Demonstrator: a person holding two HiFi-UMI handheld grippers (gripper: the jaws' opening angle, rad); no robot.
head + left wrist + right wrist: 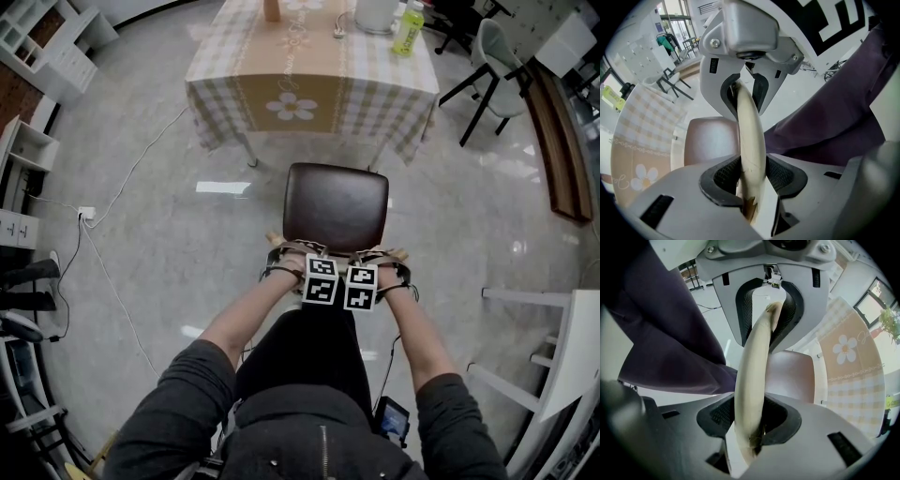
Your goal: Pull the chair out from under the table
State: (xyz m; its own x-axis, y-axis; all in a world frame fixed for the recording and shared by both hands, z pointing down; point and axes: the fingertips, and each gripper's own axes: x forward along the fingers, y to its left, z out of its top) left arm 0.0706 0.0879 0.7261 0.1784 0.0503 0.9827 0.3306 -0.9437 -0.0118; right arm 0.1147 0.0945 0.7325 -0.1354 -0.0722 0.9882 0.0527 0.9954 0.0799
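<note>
From my feed, the chair (336,206) sat in the middle of the head view, its brown seat facing up and bare shiny floor (187,216) all round it. The counter (216,103), draped in a checked cloth with a flower runner, stood at twelve o'clock from the chair. A clear strip of floor showed between the cloth's near edge and the far edge of the seat, so no part of the seat lay under the counter.

The left claw (289,249) and the right claw (386,255) sat side by side at six o'clock of the seat, both pointing steeply down. In each gripper view a pale curved top rail (751,140) ran between the jaws, and the ribbed pads pressed on it from both sides. So each claw was closed on the chair's top rail, the left nearer seven o'clock of the seat and the right nearer five. My operator's dark-trousered legs stood just behind the rail, at six o'clock.

I judged the pull as nearly done or done, since the chair was already free of the counter. What remained, as far as I could see, was to bring it to rest where wanted and let both claws go.
</note>
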